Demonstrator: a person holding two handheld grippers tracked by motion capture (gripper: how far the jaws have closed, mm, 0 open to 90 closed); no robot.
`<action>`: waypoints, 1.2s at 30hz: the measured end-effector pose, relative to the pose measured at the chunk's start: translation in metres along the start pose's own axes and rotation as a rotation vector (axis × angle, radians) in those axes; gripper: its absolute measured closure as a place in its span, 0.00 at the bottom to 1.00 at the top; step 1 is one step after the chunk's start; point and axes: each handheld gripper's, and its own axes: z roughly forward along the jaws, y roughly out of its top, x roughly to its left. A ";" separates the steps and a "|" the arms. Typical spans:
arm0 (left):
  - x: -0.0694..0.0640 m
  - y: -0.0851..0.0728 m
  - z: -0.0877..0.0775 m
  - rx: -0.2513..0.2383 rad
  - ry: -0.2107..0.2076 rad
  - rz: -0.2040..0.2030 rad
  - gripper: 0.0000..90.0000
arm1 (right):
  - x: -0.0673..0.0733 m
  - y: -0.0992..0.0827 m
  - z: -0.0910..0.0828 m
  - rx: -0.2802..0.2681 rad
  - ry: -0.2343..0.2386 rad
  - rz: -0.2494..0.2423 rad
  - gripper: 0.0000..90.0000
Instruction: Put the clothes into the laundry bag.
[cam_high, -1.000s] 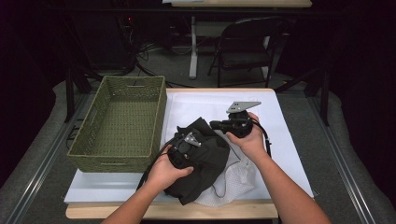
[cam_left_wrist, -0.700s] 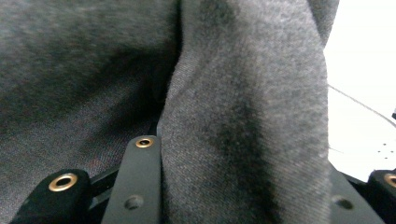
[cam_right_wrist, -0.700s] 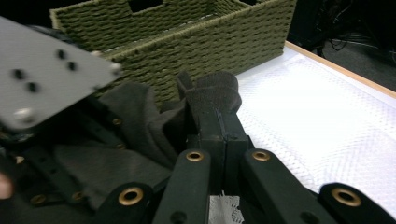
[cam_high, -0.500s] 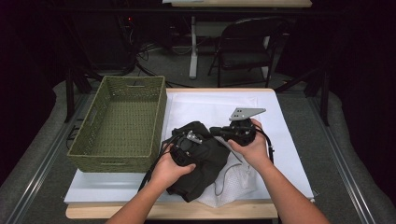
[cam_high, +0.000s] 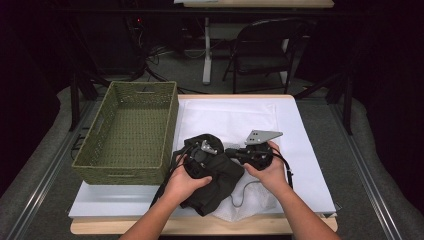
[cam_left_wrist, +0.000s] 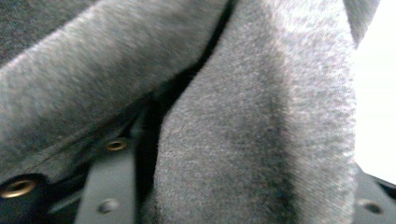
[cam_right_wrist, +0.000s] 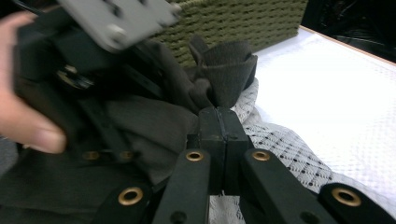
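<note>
One basket (cam_high: 131, 132), two hand-held grippers, perhaps two cloths (cam_high: 215, 175)

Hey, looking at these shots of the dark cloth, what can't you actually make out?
- Left tongs, high view: tips buried in the dark cloth; grip unclear.
- Left gripper view: blurred cloth right against the lens.
- White mesh fabric: mostly under the dark cloth, shape unknown.
- Right tongs: shut, pinching nothing visible.
</note>
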 end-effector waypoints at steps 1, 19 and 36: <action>-0.002 0.000 -0.002 -0.005 0.007 0.004 0.48 | -0.001 -0.001 0.001 0.001 -0.005 0.003 1.00; -0.021 0.000 -0.006 -0.031 -0.004 0.113 0.71 | -0.009 -0.003 -0.002 -0.050 0.013 0.082 1.00; -0.009 0.000 0.007 -0.028 -0.051 -0.016 0.74 | 0.011 0.008 -0.014 -0.080 0.096 0.067 1.00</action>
